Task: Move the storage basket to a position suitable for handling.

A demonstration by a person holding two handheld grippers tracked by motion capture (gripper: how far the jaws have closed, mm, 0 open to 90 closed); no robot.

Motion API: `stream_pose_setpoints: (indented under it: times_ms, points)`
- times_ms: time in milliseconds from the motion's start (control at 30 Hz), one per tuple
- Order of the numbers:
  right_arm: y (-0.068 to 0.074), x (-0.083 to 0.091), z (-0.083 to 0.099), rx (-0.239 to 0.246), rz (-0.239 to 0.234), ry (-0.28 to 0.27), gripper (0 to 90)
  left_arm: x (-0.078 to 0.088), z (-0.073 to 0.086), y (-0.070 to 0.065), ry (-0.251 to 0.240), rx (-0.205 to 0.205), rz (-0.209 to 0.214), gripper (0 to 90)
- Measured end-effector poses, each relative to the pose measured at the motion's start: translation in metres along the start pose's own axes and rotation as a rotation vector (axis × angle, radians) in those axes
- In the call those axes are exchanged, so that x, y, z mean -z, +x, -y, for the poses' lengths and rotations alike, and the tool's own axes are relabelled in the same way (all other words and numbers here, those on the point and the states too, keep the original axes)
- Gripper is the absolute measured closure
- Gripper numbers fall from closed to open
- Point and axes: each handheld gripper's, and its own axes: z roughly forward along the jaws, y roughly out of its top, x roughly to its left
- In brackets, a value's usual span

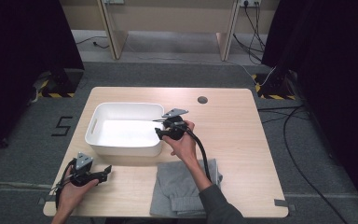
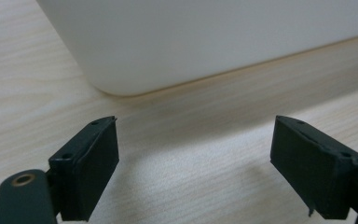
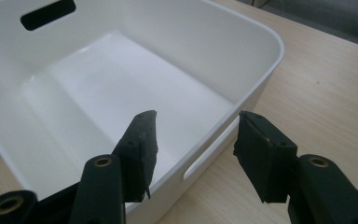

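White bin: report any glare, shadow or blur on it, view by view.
High view: the white bin has its floor washed out by glare. Left gripper view: its near wall looks soft, casting a shadow on the table. Right gripper view: bright sheen on the bin floor.

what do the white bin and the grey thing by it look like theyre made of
White bin: probably moulded plastic, smooth with a slight sheen, rounded corners and cut-out handles. Grey cloth: soft fabric, likely a knit garment, matte, folded with creases.
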Motion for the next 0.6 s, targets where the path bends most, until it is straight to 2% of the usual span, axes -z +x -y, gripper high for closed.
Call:
stream_pose_setpoints:
  times_ms: [33, 67, 100, 200, 267, 333, 367, 467, 600]
  points:
    - [0.000, -0.003, 0.000, 0.006, -0.001, 0.008, 50.4, -0.002, 0.001, 0.000, 0.037, -0.004, 0.010, 15.0]
    - [0.000, -0.007, 0.000, 0.002, -0.001, 0.021, 51.2, -0.004, 0.000, 0.001, 0.051, -0.004, 0.025, 14.4]
    - [0.000, -0.010, 0.000, 0.002, -0.005, 0.030, 51.3, -0.004, 0.000, 0.001, 0.052, 0.000, 0.030, 14.4]
    - [-0.001, -0.017, -0.002, 0.007, 0.028, 0.057, 54.1, -0.004, 0.000, 0.001, 0.052, 0.006, 0.025, 14.1]
    - [-0.003, -0.020, -0.002, -0.015, 0.022, 0.074, 55.1, -0.004, 0.000, 0.002, 0.052, 0.007, 0.025, 13.8]
    - [-0.004, -0.024, -0.003, -0.058, 0.012, 0.082, 54.6, -0.004, 0.000, 0.002, 0.052, 0.011, 0.017, 13.8]
    - [-0.005, -0.025, -0.003, -0.058, 0.013, 0.083, 54.9, -0.004, 0.000, 0.002, 0.052, 0.020, 0.010, 13.8]
    - [-0.007, -0.028, -0.007, -0.051, 0.044, 0.098, 57.1, -0.004, 0.000, 0.002, 0.053, 0.020, 0.005, 13.8]
    - [-0.012, -0.037, -0.008, -0.008, 0.110, 0.133, 60.2, -0.004, 0.001, 0.002, 0.053, 0.019, 0.007, 13.7]
